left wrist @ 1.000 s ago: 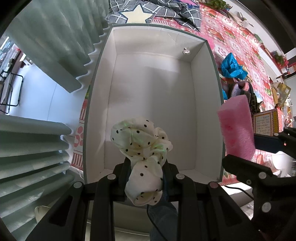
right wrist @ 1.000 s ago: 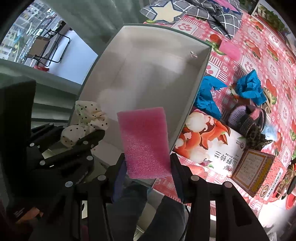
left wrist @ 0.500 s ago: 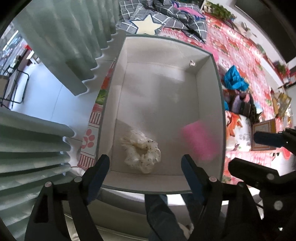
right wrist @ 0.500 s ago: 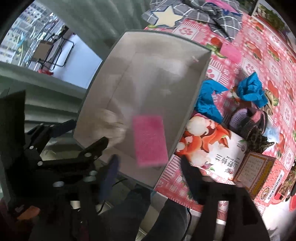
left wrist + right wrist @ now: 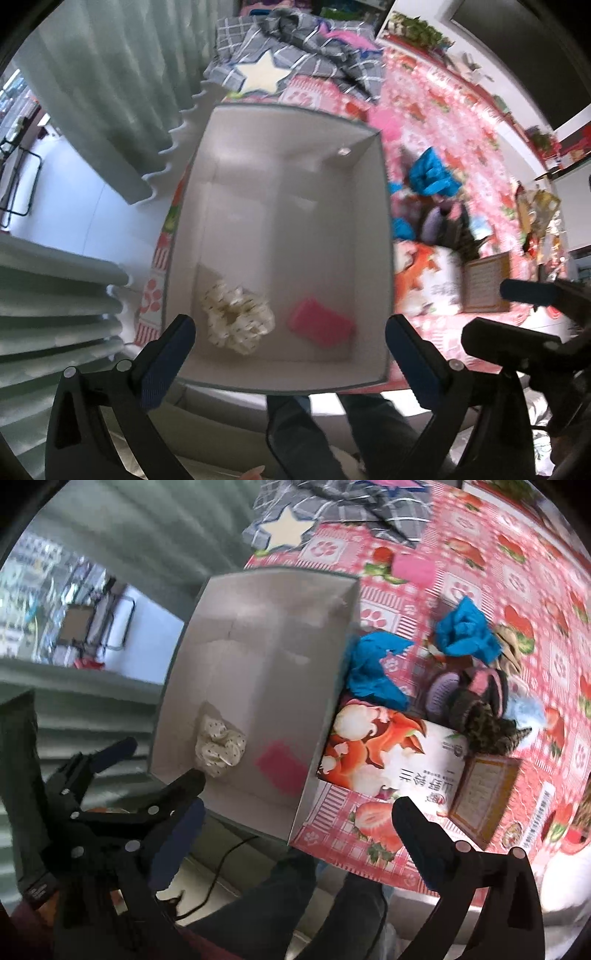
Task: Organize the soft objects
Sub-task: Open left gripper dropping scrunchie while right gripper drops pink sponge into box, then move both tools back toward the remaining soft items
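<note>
Both jaws stand wide with nothing between them, having just been opening.

Left wrist view: the left gripper [image 5: 284, 339] hangs above the near end of the white box [image 5: 382, 229]. Straight ahead of the jaws, on the box floor, one dotted scrunchie [image 5: 238, 320] lies nearer the left finger and one pink sponge [image 5: 319, 326] nearer the right finger, the two apart from each other. The right gripper [image 5: 517, 314] shows beyond the right finger, outside the box wall.

Right wrist view: the right gripper [image 5: 295, 816] sits over the box's near right corner, so the scrunchie [image 5: 218, 746] and sponge [image 5: 282, 770] lie ahead and to the left of its jaws. The left gripper [image 5: 147, 764] is further left, also spread wide. On the pink mat [image 5: 554, 590] ahead and right of the jaws, outside the box, I count two blue cloths [image 5: 373, 666], a second pink sponge [image 5: 412, 569], some slippers [image 5: 476, 690] in a pile I cannot count, and a printed pack [image 5: 391, 753] against the box wall.

By my judgement two soft things are stored and at least the cloths, spare sponge and slippers remain to gather.
</note>
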`<state>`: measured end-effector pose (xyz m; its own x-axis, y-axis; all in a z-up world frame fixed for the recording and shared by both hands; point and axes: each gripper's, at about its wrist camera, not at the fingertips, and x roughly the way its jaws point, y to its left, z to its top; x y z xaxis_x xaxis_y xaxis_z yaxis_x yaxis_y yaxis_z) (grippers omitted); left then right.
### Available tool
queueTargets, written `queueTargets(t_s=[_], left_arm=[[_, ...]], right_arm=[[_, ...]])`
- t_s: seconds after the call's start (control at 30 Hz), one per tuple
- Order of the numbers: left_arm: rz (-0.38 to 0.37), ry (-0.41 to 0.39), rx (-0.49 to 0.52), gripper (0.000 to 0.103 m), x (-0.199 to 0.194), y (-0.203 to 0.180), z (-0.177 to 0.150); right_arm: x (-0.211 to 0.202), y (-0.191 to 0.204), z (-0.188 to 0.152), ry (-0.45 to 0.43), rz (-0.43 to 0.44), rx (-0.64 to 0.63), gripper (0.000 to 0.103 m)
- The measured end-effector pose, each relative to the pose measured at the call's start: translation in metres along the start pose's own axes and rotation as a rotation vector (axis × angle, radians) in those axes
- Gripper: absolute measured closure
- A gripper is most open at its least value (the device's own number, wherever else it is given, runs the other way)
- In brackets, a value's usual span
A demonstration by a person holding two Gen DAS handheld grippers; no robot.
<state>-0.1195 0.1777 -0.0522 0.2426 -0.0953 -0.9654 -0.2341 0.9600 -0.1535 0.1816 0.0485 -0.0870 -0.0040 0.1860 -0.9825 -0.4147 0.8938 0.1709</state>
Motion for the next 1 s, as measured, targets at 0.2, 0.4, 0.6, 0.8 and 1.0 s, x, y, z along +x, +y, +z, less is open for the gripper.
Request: queueTargets(t_s=[0.2,0.4,0.6,0.8,1.0], left_arm=[[-0.036,-0.039,0.063,0.000,-0.015,-0.036,0.026],[-0.053,-0.035,0.139,0.000,-0.011,-0.084,0.051],[-0.047,0.017,0.184,0.000,0.017,-0.133,0.082],[0.001,0.086,0.212,0.000,0.063,-0.177,0.124],[0.094,0.165,0.225,0.000,0.128,-0.206,0.162]], right_arm=[[-0.049,-0.046,0.005,-0.091,0.043,0.117,0.001],[-0.088,-0.125,0.002,-0.155,0.039,0.291,0.001],[-0.095,-0.199,-0.009,-0.157,0.013,0.441,0.001],[-0.070,-0.261,-0.011,-0.095,-0.033,0.522,0.001],[-0.034,-0.302,-0.004,-0.022,-0.054,0.547,0.001]])
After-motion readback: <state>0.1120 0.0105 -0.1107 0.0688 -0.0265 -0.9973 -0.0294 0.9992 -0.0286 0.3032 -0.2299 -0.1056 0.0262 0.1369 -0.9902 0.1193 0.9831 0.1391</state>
